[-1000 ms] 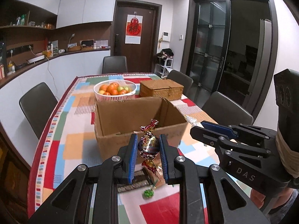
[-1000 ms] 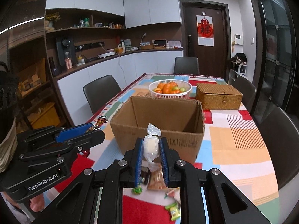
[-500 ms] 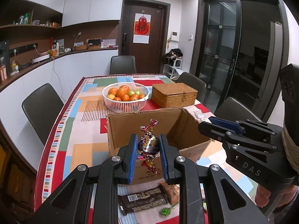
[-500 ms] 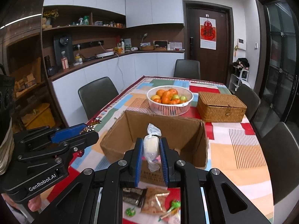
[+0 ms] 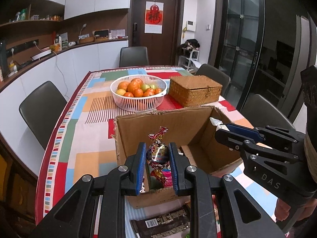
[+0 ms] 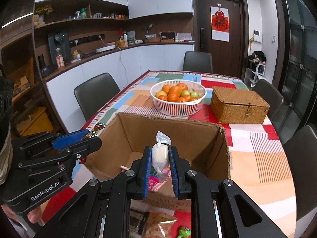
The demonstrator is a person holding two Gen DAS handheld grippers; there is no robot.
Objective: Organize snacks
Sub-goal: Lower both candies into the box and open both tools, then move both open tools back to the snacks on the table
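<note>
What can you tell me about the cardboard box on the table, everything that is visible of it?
The cardboard box is plain brown corrugated card, open at the top, with worn, slightly torn edges. It stands upright on the patchwork tablecloth, nearer than the white fruit basket and the wicker box. A few pink wrapped snacks already lie on its floor. The left gripper and the right gripper hover over its near edge, each holding a sweet; neither visibly touches it.

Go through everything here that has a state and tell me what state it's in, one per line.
left gripper: shut on the foil-wrapped candy
right gripper: shut on the white wrapped sweet
cardboard box: open, some snacks inside
wicker box: lid closed
fruit basket: filled with fruit
chocolate bar: on the table, outside the box
</note>
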